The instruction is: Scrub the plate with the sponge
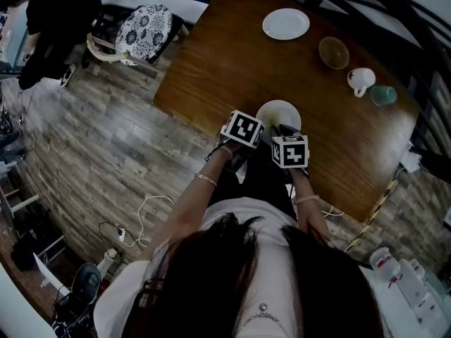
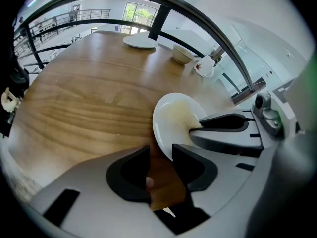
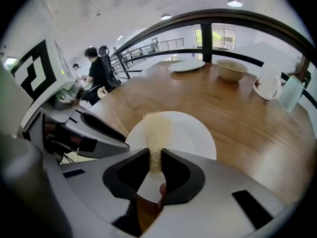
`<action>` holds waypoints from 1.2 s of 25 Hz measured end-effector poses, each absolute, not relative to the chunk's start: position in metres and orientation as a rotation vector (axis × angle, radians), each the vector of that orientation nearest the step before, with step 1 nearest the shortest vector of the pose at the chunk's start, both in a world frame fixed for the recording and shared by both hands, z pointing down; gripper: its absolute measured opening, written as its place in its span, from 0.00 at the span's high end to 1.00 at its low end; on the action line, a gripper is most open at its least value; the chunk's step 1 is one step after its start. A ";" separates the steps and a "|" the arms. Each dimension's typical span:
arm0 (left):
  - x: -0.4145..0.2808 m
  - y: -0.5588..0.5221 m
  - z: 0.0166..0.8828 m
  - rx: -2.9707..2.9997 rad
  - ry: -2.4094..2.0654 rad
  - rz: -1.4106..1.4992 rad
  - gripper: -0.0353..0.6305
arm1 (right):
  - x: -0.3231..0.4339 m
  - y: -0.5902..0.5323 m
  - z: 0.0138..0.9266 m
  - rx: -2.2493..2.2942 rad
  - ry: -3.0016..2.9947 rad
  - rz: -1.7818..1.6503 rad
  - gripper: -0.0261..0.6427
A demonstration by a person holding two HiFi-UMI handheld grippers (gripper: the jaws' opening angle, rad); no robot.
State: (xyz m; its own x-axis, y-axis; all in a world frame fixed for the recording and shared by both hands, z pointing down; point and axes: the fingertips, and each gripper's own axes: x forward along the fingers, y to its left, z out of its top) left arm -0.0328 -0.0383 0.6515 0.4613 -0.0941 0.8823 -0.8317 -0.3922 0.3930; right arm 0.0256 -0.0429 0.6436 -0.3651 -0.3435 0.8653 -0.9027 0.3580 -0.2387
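Scrubbing with right tool (image 3: pixel 155 155) clamped on the sponge (image 3: pixel 157 130), pressed onto the plate (image 3: pixel 190 133); left tool (image 2: pixel 161 152) parted at its rim; seemingly midway, more scrubbing left.

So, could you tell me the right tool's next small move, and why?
I'd probably sweep the sponge sideways over the plate's bare white half: the right tool is clamped on the sponge, it rests on the plate, and the left tool sits at the rim.

Two plates: a near plate (image 1: pixel 278 111) and a far plate (image 1: pixel 285 24). One bowl (image 1: pixel 333 52), one mug (image 1: pixel 361 80), one cup (image 1: pixel 384 95), one sponge (image 3: pixel 157 130) and one table (image 1: pixel 211 69). Two grippers: left gripper (image 2: pixel 161 155), right gripper (image 3: pixel 156 157).
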 end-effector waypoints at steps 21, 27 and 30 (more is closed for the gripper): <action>-0.033 -0.041 0.652 1.781 -0.817 0.993 0.72 | 0.025 -0.030 0.643 1.104 -1.853 0.926 0.83; -0.034 -0.041 0.652 1.776 -0.827 0.984 0.72 | 0.021 -0.030 0.642 1.107 -1.864 0.965 0.83; -0.033 -0.036 0.650 1.757 -0.805 0.981 0.72 | 0.051 -0.029 0.641 1.170 -1.811 0.961 0.83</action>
State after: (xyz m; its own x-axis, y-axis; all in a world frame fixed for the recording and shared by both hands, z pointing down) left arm -0.0328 -0.0356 0.6497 0.4647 -0.0954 0.8803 -0.8446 -0.3463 0.4083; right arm 0.0505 -0.0292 0.6414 -0.2901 -0.3637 0.8852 -0.9369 0.2963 -0.1853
